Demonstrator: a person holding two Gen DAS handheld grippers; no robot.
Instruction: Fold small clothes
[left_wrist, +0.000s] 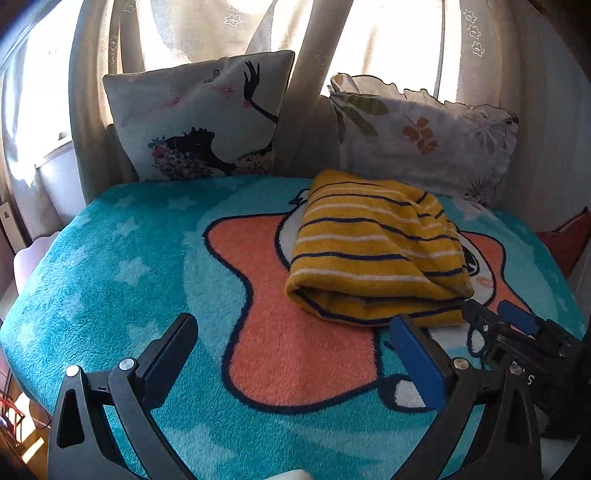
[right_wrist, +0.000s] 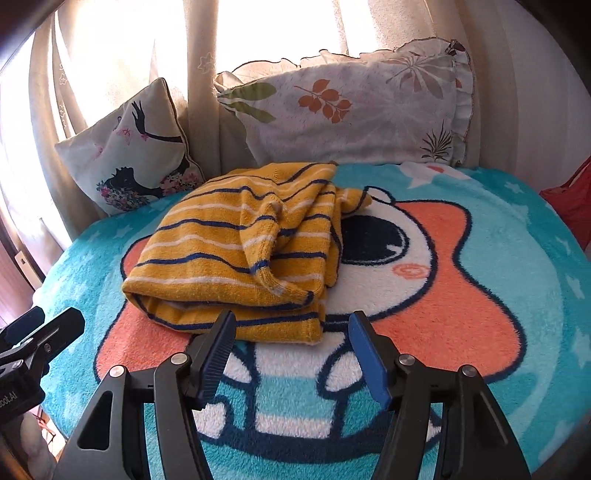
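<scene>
A small yellow knit garment (left_wrist: 373, 251) with navy and white stripes lies folded in a thick bundle on the teal cartoon blanket (left_wrist: 129, 258). It also shows in the right wrist view (right_wrist: 236, 254), with a sleeve draped over its top. My left gripper (left_wrist: 295, 328) is open and empty, low over the blanket just left of and in front of the bundle. My right gripper (right_wrist: 291, 325) is open and empty, its fingertips close to the bundle's near edge. The right gripper's fingers (left_wrist: 517, 325) also show in the left wrist view, beside the bundle's right corner.
Two pillows lean against the curtains at the back: a white one with a black silhouette (left_wrist: 199, 118) and a leaf-print one (left_wrist: 424, 136). A red object (right_wrist: 569, 199) sits at the blanket's right edge. The blanket (right_wrist: 461, 295) ends at the left over a drop.
</scene>
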